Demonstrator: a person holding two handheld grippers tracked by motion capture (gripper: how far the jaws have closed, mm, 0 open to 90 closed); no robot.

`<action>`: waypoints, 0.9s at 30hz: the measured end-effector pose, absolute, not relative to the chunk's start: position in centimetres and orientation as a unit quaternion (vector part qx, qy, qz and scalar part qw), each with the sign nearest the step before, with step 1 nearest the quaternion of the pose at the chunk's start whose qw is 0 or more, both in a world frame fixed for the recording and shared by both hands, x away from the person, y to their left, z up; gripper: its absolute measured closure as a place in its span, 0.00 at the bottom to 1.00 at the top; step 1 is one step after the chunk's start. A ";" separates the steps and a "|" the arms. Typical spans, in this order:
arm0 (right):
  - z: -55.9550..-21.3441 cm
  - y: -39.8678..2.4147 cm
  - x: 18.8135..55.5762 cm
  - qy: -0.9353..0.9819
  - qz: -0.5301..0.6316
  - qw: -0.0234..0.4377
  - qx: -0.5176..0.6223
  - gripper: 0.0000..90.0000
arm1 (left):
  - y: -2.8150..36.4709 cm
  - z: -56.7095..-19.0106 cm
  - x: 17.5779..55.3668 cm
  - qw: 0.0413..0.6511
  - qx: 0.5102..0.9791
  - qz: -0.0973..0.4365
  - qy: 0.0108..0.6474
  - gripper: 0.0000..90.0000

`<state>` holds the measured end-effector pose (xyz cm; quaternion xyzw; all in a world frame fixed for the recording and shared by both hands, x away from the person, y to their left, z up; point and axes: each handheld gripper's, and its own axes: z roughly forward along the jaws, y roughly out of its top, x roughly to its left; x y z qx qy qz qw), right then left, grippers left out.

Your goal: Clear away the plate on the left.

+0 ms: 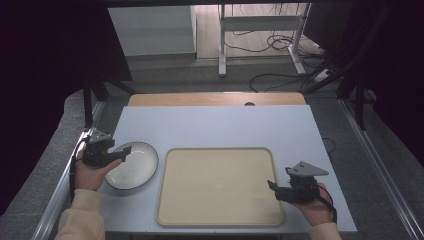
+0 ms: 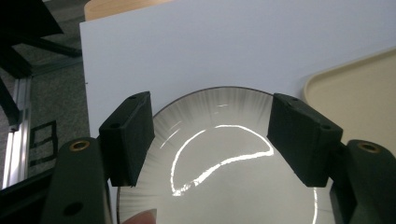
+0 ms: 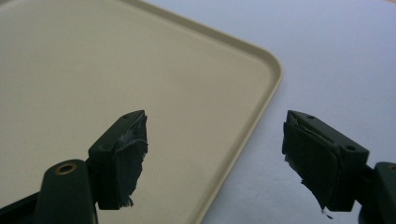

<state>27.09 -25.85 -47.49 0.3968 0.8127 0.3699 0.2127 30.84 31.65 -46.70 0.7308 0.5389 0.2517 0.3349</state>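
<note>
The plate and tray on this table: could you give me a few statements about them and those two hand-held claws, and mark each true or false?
1. The plate lies on the table, left of the tray. True.
2. The plate sits inside the tray. False: it rests on the table beside the tray, apart from it.
3. The left gripper is over the plate with its jaws open. True.
4. The right gripper is clamped on the tray's rim. False: its jaws stand open over the tray's right edge, gripping nothing.
5. The tray holds a cup. False: nothing lies in it.
</note>
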 end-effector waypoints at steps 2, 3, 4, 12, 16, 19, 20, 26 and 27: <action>-47.5 -25.8 27.1 0.814 0.369 0.214 0.393 0.26 | 32.0 -46.8 30.8 0.335 0.729 0.254 0.540 0.35; -47.4 -25.9 27.1 0.814 0.370 0.217 0.393 0.26 | 32.2 -46.9 30.8 0.336 0.726 0.255 0.542 0.35; -47.4 -25.9 27.0 0.812 0.372 0.217 0.393 0.26 | 32.6 -47.0 30.8 0.336 0.725 0.255 0.545 0.35; -47.6 -26.0 27.2 0.814 0.365 0.220 0.393 0.26 | 34.7 -48.7 30.9 0.320 0.707 0.248 0.579 0.33; -47.8 -25.9 27.2 0.818 0.361 0.219 0.392 0.26 | 35.7 -49.3 31.0 0.315 0.708 0.225 0.591 0.35; -48.0 -25.8 27.2 0.821 0.356 0.217 0.389 0.26 | 36.3 -49.6 31.1 0.314 0.705 0.213 0.599 0.37; -48.0 -25.7 27.2 0.822 0.356 0.217 0.389 0.26 | 36.4 -49.7 31.1 0.315 0.703 0.209 0.602 0.37; -48.0 -25.9 27.1 0.822 0.354 0.217 0.390 0.26 | 37.5 -51.0 31.5 0.303 0.697 0.197 0.619 0.38; -48.0 -26.0 27.2 0.822 0.353 0.217 0.391 0.26 | 37.6 -51.3 31.6 0.303 0.695 0.193 0.623 0.38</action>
